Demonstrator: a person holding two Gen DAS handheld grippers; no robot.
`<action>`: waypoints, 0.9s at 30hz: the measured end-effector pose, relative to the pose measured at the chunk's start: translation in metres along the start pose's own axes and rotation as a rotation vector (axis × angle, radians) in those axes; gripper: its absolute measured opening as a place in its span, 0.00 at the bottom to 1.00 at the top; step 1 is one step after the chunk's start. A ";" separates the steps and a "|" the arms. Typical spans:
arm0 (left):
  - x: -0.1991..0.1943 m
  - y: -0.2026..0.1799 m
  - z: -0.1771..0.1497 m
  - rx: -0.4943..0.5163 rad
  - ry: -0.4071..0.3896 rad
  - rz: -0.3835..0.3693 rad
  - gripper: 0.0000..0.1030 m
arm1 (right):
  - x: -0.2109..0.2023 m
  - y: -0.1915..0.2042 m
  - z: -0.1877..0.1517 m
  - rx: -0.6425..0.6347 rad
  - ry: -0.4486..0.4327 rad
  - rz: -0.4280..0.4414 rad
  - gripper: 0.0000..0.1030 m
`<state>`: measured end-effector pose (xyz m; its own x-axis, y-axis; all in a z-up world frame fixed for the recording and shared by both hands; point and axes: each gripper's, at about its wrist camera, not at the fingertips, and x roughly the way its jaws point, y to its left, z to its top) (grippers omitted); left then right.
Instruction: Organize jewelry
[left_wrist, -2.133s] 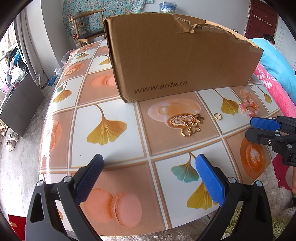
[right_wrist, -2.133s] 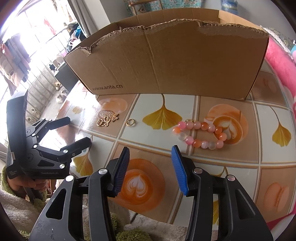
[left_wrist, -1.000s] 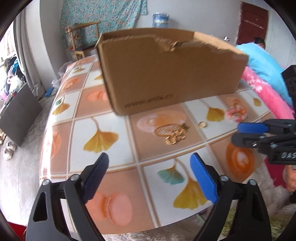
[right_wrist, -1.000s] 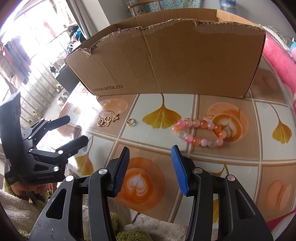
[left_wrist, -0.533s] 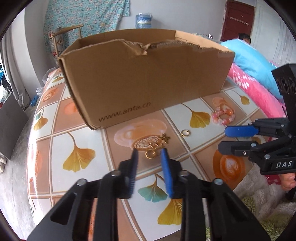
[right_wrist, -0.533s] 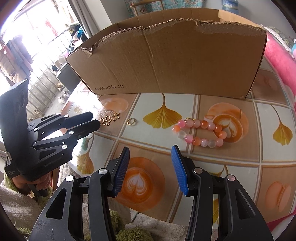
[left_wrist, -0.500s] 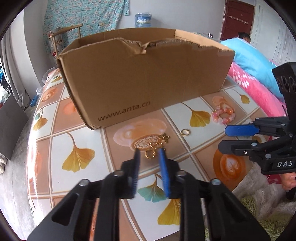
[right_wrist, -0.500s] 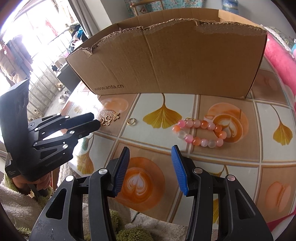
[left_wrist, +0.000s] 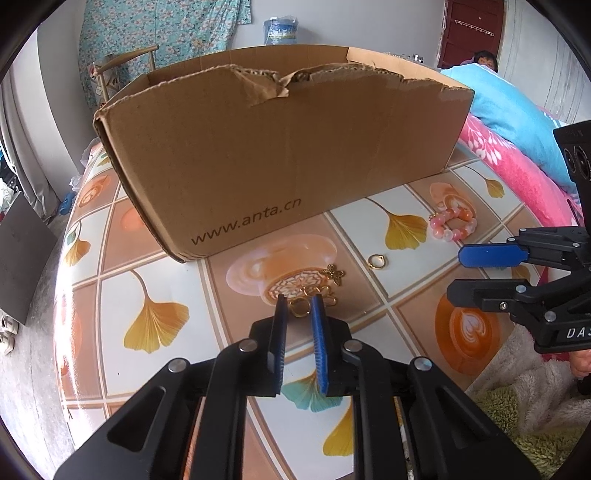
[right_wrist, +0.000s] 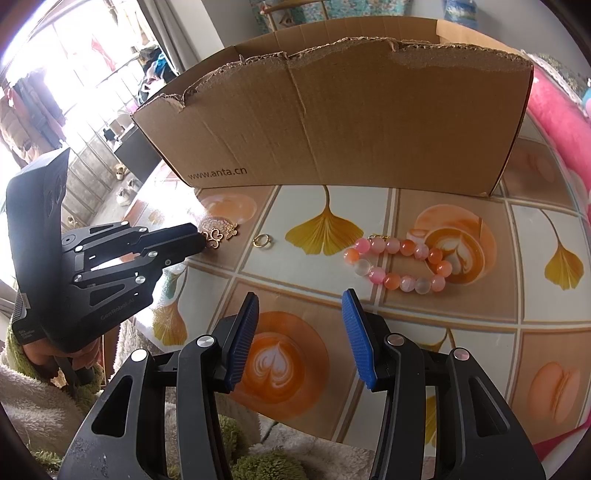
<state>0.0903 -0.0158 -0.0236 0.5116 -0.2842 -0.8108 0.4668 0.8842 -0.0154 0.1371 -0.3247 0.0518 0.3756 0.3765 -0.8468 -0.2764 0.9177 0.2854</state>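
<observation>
Left gripper (left_wrist: 298, 308): sitting low and centre in the left wrist view, jaws drawn nearly together with a thin slot between the blue pads; the gold loops of the earrings are showing in that slot at the tips, but whether the pads are pressing on them I cannot tell.

Gold butterfly earrings (left_wrist: 317, 291): lying on the patterned table (left_wrist: 155, 280) just ahead of the left tips, the butterfly charm trailing up and to the right of them.

Key relation: the cluster's long axis is running from the left tips toward the upper right of the frame, so only its near end is lying between the pads.

Nearer hand: the left one; in the right wrist view its black finger is reaching the earrings at the left of the frame.

Right gripper (right_wrist: 299, 328): hovering at bottom centre of its own view, jaws apart and holding nothing.

Gold ring (right_wrist: 263, 240): lying alone, just right of the earrings.

Beaded bracelet (right_wrist: 400, 264): lying ahead and right of the right gripper.

Cardboard box (left_wrist: 280, 155): standing open-topped behind all the jewelry, likely the destination.
</observation>
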 end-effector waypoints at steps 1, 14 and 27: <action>0.000 0.000 0.000 -0.002 -0.001 -0.002 0.13 | 0.000 0.000 0.000 0.001 0.000 0.000 0.44; -0.001 0.005 -0.002 -0.003 -0.016 -0.003 0.10 | -0.002 0.000 -0.002 0.002 0.000 -0.005 0.44; -0.011 0.017 -0.015 -0.078 -0.024 0.033 0.10 | 0.000 0.005 0.006 -0.021 0.008 -0.009 0.43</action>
<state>0.0822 0.0083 -0.0236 0.5435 -0.2623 -0.7974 0.3924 0.9191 -0.0349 0.1409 -0.3194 0.0561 0.3709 0.3667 -0.8532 -0.2913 0.9183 0.2681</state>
